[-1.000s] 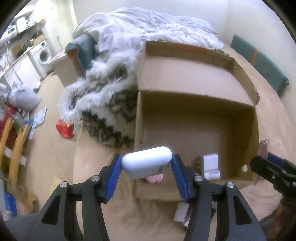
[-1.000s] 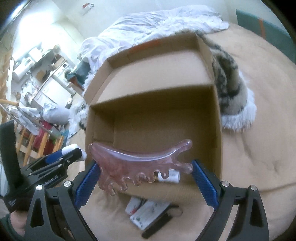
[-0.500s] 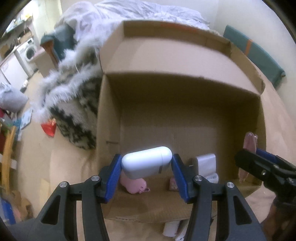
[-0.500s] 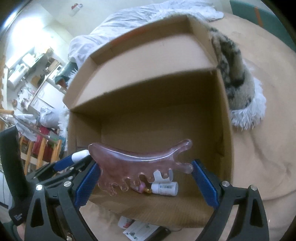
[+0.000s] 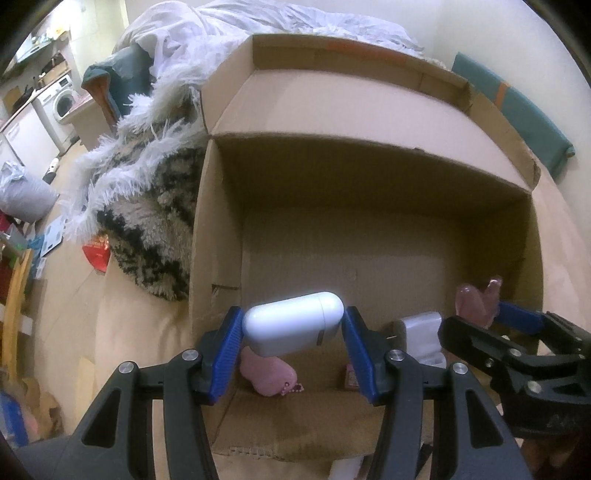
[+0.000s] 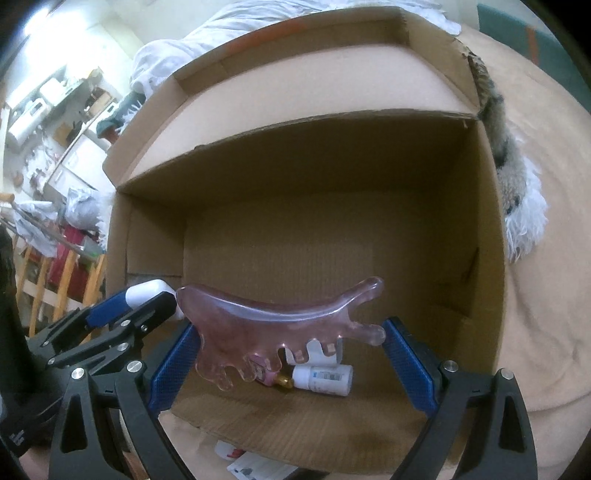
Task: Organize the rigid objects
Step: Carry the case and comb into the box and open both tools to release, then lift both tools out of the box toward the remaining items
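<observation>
My left gripper (image 5: 291, 332) is shut on a white capsule-shaped case (image 5: 293, 323), held over the near left part of an open cardboard box (image 5: 218, 229). In the right wrist view my right gripper (image 6: 291, 339) is shut on a translucent pink comb-shaped scraper (image 6: 273, 325), held just above the box (image 6: 487, 258) near its front. On the box floor lie a pink soft item (image 5: 269, 376), a white block (image 5: 421, 332) and a small white bottle (image 6: 325, 378) with a gold cap. The right gripper (image 5: 517, 332) shows at the right of the left wrist view, and the left gripper (image 6: 122, 310) at the left of the right wrist view.
The box rests on a tan bed cover (image 6: 546, 295) with a furry black-and-white throw (image 5: 147, 206) to its left and white bedding (image 5: 277, 22) behind. Small white packets (image 6: 255, 465) lie before the box's front flap. A green cushion (image 5: 517, 110) sits far right.
Both grippers have sunk and moved toward the box with their loads. The box now fills both views and more of its floor and contents show.
</observation>
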### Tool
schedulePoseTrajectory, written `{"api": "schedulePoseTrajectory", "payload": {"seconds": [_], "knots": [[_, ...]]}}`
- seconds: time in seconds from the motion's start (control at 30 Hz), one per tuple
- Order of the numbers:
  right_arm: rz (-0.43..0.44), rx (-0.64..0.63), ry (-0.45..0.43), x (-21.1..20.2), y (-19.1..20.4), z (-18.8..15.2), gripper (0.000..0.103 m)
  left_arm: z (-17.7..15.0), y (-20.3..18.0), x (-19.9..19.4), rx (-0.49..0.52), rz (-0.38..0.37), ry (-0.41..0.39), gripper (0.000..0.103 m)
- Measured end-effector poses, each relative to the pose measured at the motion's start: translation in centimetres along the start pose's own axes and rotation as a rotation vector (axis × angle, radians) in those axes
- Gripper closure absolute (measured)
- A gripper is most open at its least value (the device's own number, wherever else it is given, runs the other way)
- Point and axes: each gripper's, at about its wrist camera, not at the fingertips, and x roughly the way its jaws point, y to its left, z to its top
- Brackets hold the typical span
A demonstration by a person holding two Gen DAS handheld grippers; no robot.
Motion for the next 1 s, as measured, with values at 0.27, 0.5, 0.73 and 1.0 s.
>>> {"api": "schedulePoseTrajectory", "payload": {"seconds": [0.27, 0.5, 0.73, 1.0], "knots": [[-0.013, -0.002, 0.0, 0.0, 0.0, 0.2, 0.0, -0.4, -0.2, 0.9, 0.012, 0.03, 0.012, 0.052], [-0.032, -0.007, 0.002, 0.1, 0.3, 0.2, 0.0, -0.4, -0.2, 0.9, 0.019, 0.047, 0.006, 0.052], [-0.045, 0.009, 0.005, 0.1, 0.0, 0.3, 0.0, -0.5, -0.5, 0.9, 0.024, 0.054, 0.015, 0.052], [-0.025, -0.003, -0.06, -1.2, 0.2, 0.6, 0.0, -0.4, -1.5, 0.4, 0.063, 0.058, -0.003, 0.036]]}}
